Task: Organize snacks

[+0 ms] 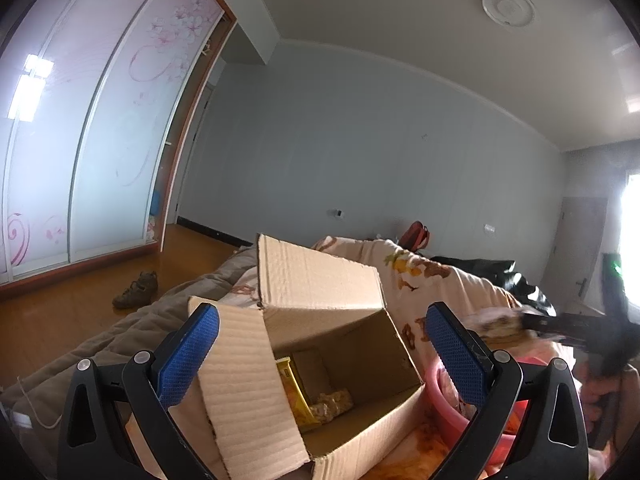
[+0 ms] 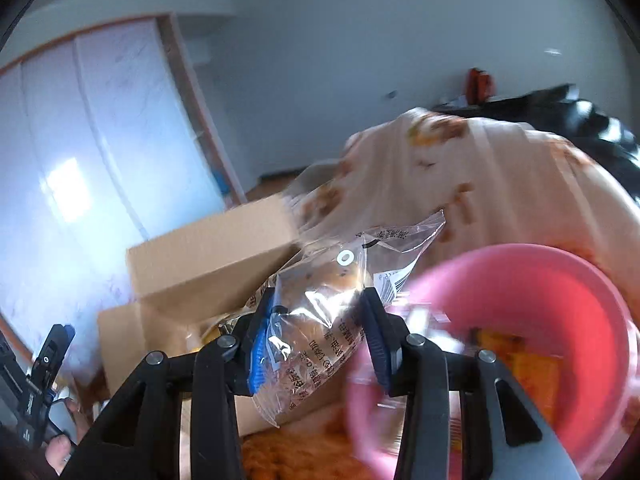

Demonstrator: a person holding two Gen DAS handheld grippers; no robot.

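Your right gripper [image 2: 318, 334] pinches a clear bag of bread [image 2: 320, 312] between its fingers, above the pink basin [image 2: 560, 276] and beside the cardboard box [image 1: 344, 360] on the bed. Your left gripper [image 1: 322, 354] hovers, fingers spread wide, around the open box holding yellow snack packs [image 1: 298, 394].

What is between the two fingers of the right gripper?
In the right wrist view, the right gripper is clamped on a clear plastic snack bag holding what looks like a bun. Nothing else sits between the blue pads.
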